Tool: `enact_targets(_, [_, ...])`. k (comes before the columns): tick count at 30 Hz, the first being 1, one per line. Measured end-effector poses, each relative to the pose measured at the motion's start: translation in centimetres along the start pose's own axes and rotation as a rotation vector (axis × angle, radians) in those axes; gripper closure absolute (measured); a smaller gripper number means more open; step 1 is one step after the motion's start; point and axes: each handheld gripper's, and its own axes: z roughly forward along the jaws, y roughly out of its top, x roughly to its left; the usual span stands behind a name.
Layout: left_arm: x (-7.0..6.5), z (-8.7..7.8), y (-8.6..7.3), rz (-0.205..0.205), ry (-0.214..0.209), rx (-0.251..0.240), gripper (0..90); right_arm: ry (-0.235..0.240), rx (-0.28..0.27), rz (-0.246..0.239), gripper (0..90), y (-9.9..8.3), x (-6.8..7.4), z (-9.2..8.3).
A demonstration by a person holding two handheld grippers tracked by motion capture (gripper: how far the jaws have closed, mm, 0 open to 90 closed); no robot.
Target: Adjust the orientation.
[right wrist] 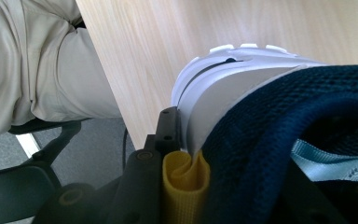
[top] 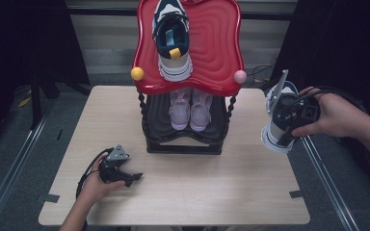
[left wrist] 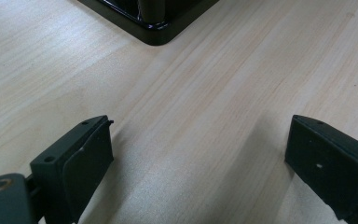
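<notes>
1. Right gripper (top: 280,126), raised over the table's right edge, clamped on a navy sneaker (right wrist: 279,116) at its heel, yellow pull tab (right wrist: 185,186) against the pad.
2. Left gripper (top: 125,177) resting low on the table, spread wide and holding nothing.
3. Pale wood table (top: 183,187); grey floor, dark curtains around.
4. One two-tier rack (top: 185,137): one matching navy sneaker (top: 172,38) on the red top tray (top: 221,48), two pink shoes (top: 190,109) on the black lower shelf.

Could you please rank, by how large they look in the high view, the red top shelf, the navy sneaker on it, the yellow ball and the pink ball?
1. red top shelf
2. navy sneaker
3. yellow ball and pink ball: they look alike in size, so I would not rank them.
</notes>
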Motion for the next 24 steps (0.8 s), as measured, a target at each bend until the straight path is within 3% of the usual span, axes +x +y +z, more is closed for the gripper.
enact_targets(24, [0.0,0.0,0.0,-0.001,-0.004,0.003,6.6,-0.121,-0.016,-0.041,71.2,3.5,0.1,-9.4])
